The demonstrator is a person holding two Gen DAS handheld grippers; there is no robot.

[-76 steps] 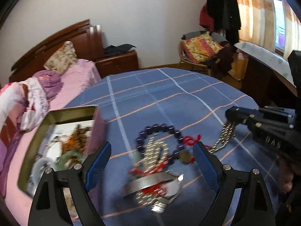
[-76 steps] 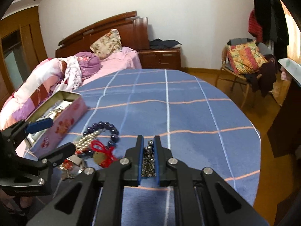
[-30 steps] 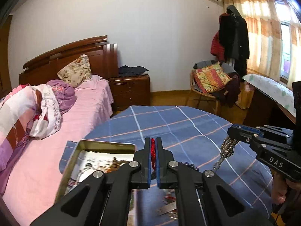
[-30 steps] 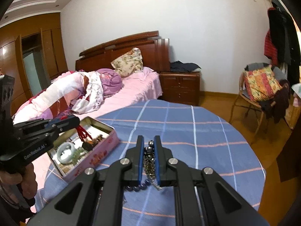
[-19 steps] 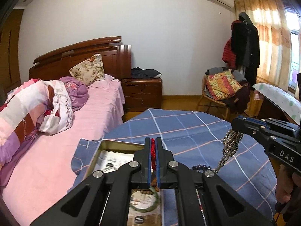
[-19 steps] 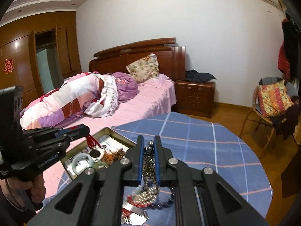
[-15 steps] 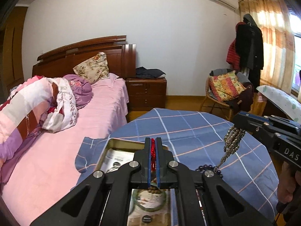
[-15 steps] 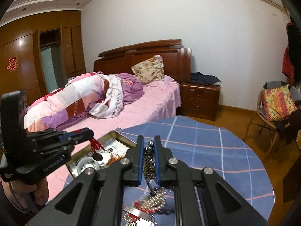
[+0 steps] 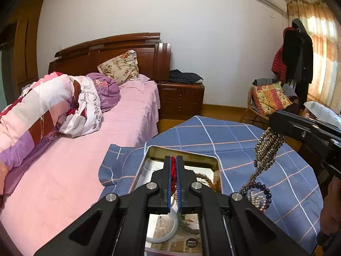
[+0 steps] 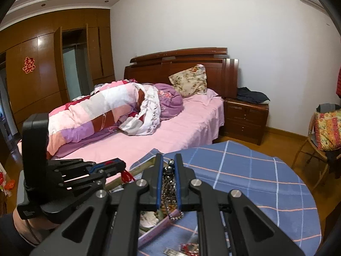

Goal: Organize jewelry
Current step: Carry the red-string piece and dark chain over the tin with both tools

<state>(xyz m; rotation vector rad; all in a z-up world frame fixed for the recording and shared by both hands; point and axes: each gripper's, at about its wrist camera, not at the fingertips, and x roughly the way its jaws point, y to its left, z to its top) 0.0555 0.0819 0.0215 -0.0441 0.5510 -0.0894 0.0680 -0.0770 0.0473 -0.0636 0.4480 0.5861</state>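
Left gripper (image 9: 174, 166) fingers pinch red cord (image 9: 173, 168) above the open tin (image 9: 215, 160) on the desk (image 9: 234, 136). Right gripper (image 10: 168, 171) fingers clamp bead chain (image 9: 264, 151), hanging right of tin.

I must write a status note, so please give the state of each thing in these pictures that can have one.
Left gripper: shut on the red cord.
Right gripper: shut on the bead chain, which hangs down.
Tin box: open, no lid on, jewelry inside.
Purple bead bracelet: lying on the table, beside the tin box.
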